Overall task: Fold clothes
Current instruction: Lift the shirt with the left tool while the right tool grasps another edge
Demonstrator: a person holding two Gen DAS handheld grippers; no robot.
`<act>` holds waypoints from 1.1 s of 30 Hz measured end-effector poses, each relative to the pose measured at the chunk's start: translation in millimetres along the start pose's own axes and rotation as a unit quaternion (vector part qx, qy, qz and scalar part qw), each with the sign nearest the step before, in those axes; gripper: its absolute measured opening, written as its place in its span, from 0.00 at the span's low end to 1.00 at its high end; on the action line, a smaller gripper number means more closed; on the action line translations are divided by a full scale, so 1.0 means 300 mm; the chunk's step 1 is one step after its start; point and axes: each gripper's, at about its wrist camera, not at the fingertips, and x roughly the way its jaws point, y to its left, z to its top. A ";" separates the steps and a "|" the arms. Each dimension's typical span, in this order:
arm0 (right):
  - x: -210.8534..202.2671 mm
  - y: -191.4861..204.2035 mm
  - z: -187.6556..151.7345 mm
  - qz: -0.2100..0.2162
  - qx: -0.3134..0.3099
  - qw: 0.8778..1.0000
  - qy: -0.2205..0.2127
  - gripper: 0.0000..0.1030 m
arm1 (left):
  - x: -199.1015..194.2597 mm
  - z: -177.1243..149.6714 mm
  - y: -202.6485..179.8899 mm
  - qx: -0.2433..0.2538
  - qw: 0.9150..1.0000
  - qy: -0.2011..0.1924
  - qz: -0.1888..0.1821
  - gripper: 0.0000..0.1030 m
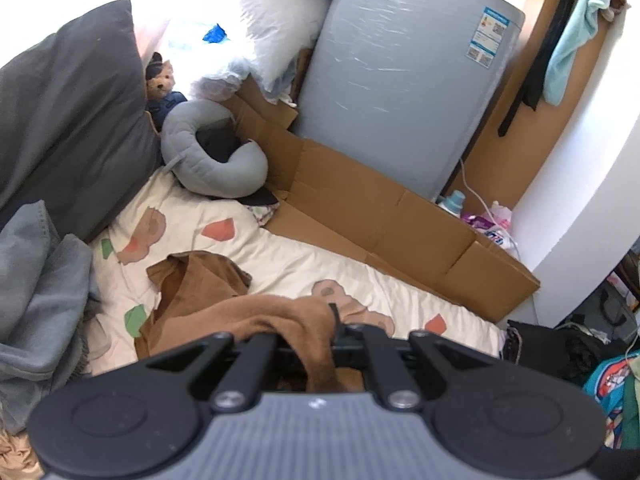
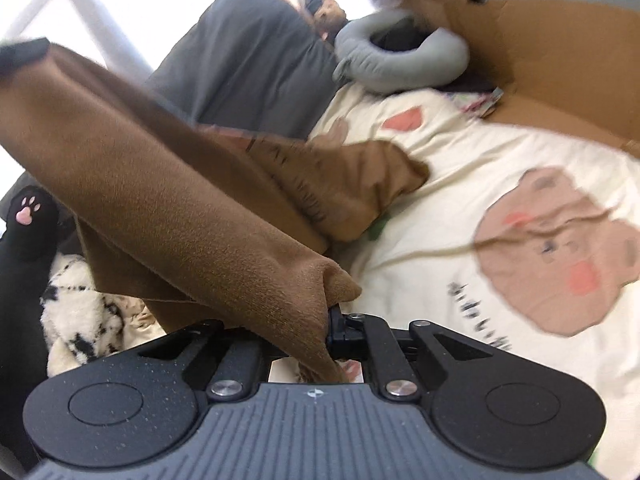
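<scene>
Both grippers, left [image 1: 316,344] and right [image 2: 326,320], pinched the brown garment [image 2: 168,200], jaws pressed together on its cloth, probably to stretch an edge taut for a fold; the rest trailed onto the bed [image 1: 280,256].

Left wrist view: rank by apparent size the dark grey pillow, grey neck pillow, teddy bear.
1. dark grey pillow
2. grey neck pillow
3. teddy bear, partly hidden behind the pillow, so its true size is unsure.
</scene>
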 end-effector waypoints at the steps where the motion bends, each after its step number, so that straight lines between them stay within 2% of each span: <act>1: -0.022 -0.003 0.009 -0.006 -0.001 1.000 -0.004 0.06 | -0.003 0.000 0.001 -0.001 1.000 -0.003 0.001 0.03; 6: -0.134 -0.017 0.055 -0.039 -0.009 0.999 -0.026 0.06 | -0.022 0.002 0.005 -0.009 1.000 -0.018 0.003 0.03; 11: -0.253 -0.026 0.102 -0.070 -0.017 0.996 -0.048 0.06 | -0.026 0.026 -0.031 -0.009 0.999 -0.031 -0.014 0.03; 17: -0.431 -0.008 0.163 -0.112 -0.025 0.991 -0.073 0.06 | 0.003 0.055 -0.080 -0.002 0.999 -0.030 -0.026 0.03; 29: -0.774 0.005 0.230 -0.188 -0.020 0.973 -0.131 0.05 | -0.010 0.082 -0.279 0.032 0.996 -0.035 -0.070 0.04; 33: -0.862 0.035 0.253 -0.197 -0.030 0.969 -0.144 0.05 | -0.022 0.083 -0.327 0.039 0.995 -0.035 -0.085 0.04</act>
